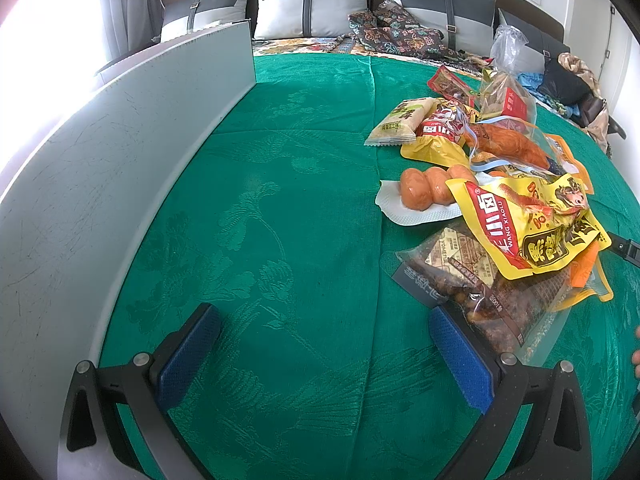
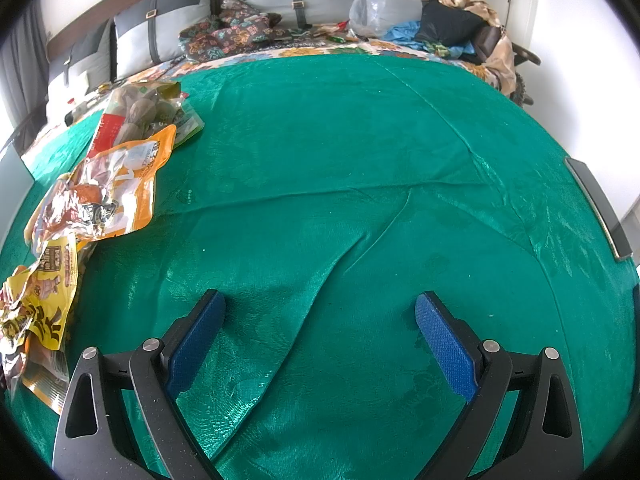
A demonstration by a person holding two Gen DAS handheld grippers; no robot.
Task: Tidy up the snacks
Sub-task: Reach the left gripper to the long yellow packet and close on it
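— Left wrist view: left hand-held gripper (image 1: 324, 354) spread, empty; crinkly plastic snack packets (image 1: 492, 184) heaped right of frame on green cloth (image 1: 280, 200).
— Right hand-held gripper (image 2: 320, 338) likewise spread. Probably pinch one packet's edge.

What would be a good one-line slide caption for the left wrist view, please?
Open left gripper above the green cloth, snack packets piled to its right, a grey board on its left.

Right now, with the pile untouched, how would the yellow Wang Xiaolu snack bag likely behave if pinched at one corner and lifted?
The yellow Wang Xiaolu snack bag looks crinkled and thin, so it would probably sag rather than stay flat. Its glossy film may slip between pads. It lies on the dark clear-window packet, which might shift as it lifts.
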